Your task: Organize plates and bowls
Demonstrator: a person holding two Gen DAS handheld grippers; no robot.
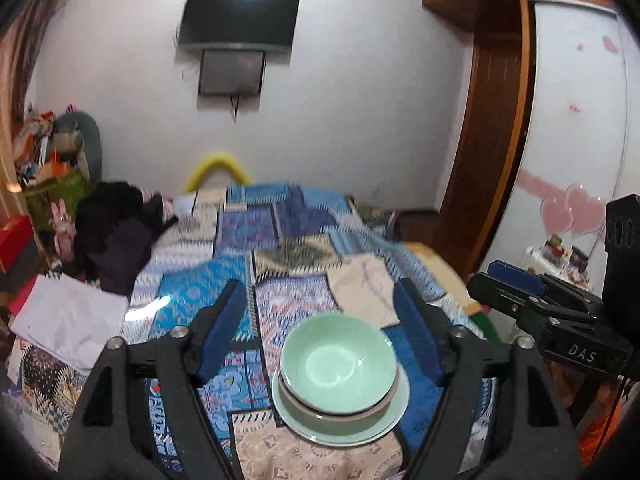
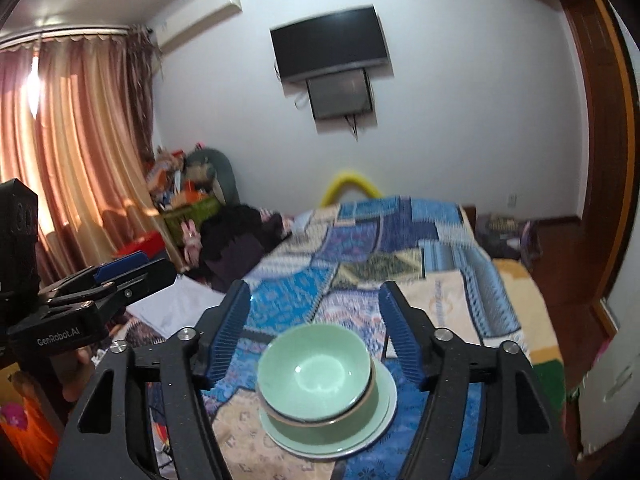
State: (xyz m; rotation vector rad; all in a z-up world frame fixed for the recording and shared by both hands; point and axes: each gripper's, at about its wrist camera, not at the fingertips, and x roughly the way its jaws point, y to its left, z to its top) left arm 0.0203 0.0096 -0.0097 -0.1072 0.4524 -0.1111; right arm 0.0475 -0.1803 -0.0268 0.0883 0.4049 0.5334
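Stacked bowls (image 1: 338, 364) hide most of what seems a plate (image 1: 320, 430).

Two hand-held matte black plastic two-finger grippers, alike in build. On the left gripper (image 1: 320, 320), angular black arms with triangular cut-outs, round silver screw heads (image 1: 179, 332) at the pivots, and ribbed dark-blue rubber pads (image 1: 416, 336) lining the fingers. Same black frame, silver screws and ridged blue pads (image 2: 230, 332) on the right gripper (image 2: 314, 328). White lettering on the bodies seen side-on: "DAS" (image 1: 582, 351) on the right one, "GenRobot.AI" (image 2: 58, 337) on the left. Boxy black housing (image 1: 622, 232) above each, with what may be round holes, too blurred to tell.
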